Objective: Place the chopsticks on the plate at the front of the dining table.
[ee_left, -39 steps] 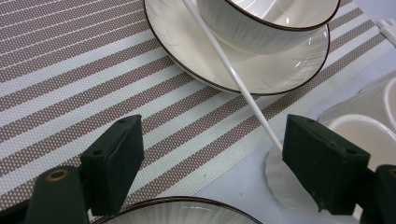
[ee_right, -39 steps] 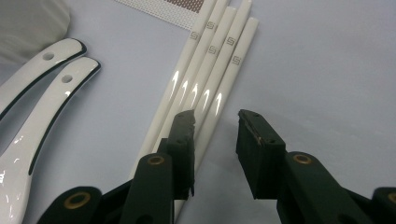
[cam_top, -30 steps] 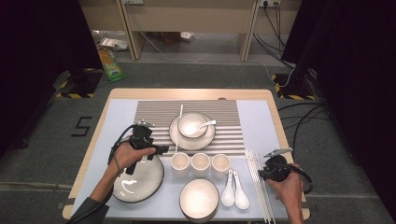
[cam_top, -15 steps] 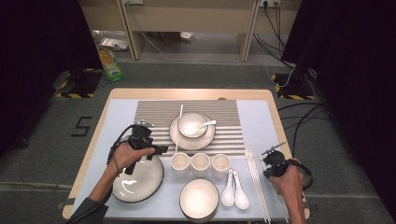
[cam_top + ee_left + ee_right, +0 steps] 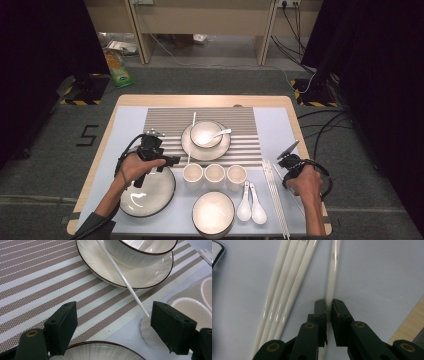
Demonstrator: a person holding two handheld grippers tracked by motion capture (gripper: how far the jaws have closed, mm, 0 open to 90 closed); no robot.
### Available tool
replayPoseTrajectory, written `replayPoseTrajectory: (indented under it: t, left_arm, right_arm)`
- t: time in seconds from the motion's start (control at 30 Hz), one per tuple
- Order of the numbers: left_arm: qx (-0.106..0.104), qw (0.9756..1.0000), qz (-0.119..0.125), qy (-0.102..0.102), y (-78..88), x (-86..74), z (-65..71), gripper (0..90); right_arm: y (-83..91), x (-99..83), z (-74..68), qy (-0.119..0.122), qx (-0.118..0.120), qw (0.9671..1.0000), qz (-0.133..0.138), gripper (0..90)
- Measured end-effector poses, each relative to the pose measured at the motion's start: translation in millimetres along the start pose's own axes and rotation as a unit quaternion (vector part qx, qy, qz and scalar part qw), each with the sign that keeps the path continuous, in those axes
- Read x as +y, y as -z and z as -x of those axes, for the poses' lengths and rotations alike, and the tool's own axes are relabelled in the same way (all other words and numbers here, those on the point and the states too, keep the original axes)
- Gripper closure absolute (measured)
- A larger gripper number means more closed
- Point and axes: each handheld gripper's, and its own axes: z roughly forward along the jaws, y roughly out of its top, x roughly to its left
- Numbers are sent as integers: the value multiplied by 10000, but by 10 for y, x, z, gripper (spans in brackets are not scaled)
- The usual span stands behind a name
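My right gripper (image 5: pixel 329 305) has just been closing and is now shut on a single white chopstick (image 5: pixel 332 275) that lies flat on the pale blue mat; three more chopsticks (image 5: pixel 287 290) lie beside it. In the high view this gripper (image 5: pixel 286 164) is at the top end of the chopstick row (image 5: pixel 276 200), near the table's right edge. My left gripper (image 5: pixel 112 325) stands open with nothing between its jaws, hovering over the rim of a large plate (image 5: pixel 150 195). In front of it a lone chopstick (image 5: pixel 122 277) leans from the saucer (image 5: pixel 95 267) onto a small white rest (image 5: pixel 147 332).
A bowl with a spoon (image 5: pixel 206 133) sits on the saucer on the striped placemat (image 5: pixel 165 120). Three small cups (image 5: pixel 215 175) stand in a row, with a bowl (image 5: pixel 213 212) and two spoons (image 5: pixel 251 202) in front. The table's wooden edge (image 5: pixel 409 325) is close to my right gripper.
My right hand has slid a little farther up the table along the chopsticks, and its jaws have closed. The left hand has stayed where it was.
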Motion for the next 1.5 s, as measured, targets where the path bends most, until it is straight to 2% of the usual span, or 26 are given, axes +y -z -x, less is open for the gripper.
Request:
replayPoseTrajectory:
  t: [0.23,0.4,0.47,0.6,0.67,0.77,0.83,1.0,1.03,1.07,1.1,1.13,1.17,1.3,1.43,1.5]
  left_arm:
    - [-15,10000,17,-9,5,2,5,207]
    - [-54,10000,38,3,11,21,9,208]
    - [-68,10000,27,12,3,30,2,208]
    - [-75,9999,66,17,3,38,13,208]
    - [-92,9999,65,9,5,41,18,208]
    - [-137,9998,106,28,14,52,37,208]
    - [-162,9998,109,23,20,63,43,208]
    - [-151,9998,122,29,22,72,47,208]
    - [-155,9998,126,19,25,73,52,208]
    - [-168,9998,130,4,28,73,64,208]
    - [-168,9997,149,11,26,74,73,208]
    - [-168,9997,149,11,26,74,73,208]
    - [-184,9997,147,-3,30,80,84,208]
    - [-199,9996,189,-23,47,98,101,208]
    - [-209,9996,213,-3,60,127,108,207]
    - [-217,9995,235,-17,69,136,116,207]
  right_arm:
    - [0,-18,43,-68,135,9999,68,842]
    - [6,-67,92,-78,295,9993,237,843]
    - [41,-103,128,-55,267,9989,370,843]
    - [171,-151,165,-49,388,9968,696,843]
    - [214,-159,161,-40,413,9964,741,843]
    - [403,-180,138,78,472,9921,1163,844]
    - [506,-189,107,234,476,9901,1300,844]
    - [739,-179,25,374,493,9842,1658,844]
    - [739,-179,25,374,493,9842,1658,844]
    - [799,-162,2,397,556,9812,1806,844]
    - [823,-153,-12,432,595,9796,1871,844]
    - [823,-153,-12,432,595,9796,1871,844]
    - [865,-133,-47,465,657,9758,2032,844]
    - [921,-94,-89,481,843,9682,2307,844]
    - [967,-51,-120,538,952,9647,2397,844]
    - [999,-29,-140,554,1017,9618,2482,844]
